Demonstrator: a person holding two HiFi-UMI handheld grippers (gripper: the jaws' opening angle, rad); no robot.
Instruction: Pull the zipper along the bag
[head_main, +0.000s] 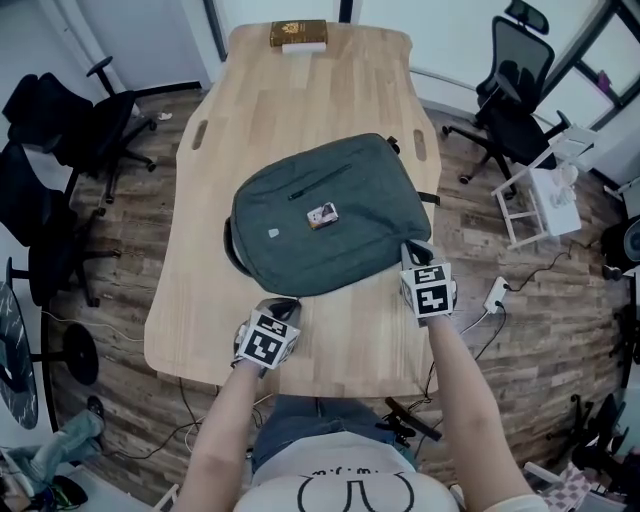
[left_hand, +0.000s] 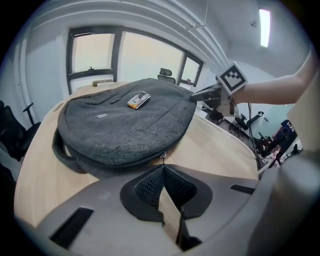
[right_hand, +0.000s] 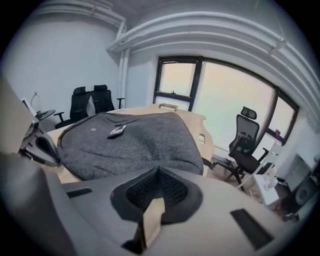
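A wooden desk (head_main: 330, 345) holds a grey backpack (head_main: 320, 215) lying flat at its centre. The right hand-held gripper (right_hand: 158, 169), jaws closed, sits at the backpack's near right corner. The left hand-held gripper (left_hand: 161, 167) is closed, apparently pinching the zipper pull (left_hand: 163, 157) at the near edge.

Right claw (right_hand: 159, 170): jaws together, tips right at near edge of grey bag (right_hand: 145, 145). Can't tell if any fabric is pinched. Small flat tag (right_hand: 117, 131) lies on top of the bag, ahead-left of claw. Wooden counter (right_hand: 199, 131) shows past the bag. Black office chair (right_hand: 244, 145) ahead-right of claw, two more chairs (right_hand: 92, 102) far ahead-left.
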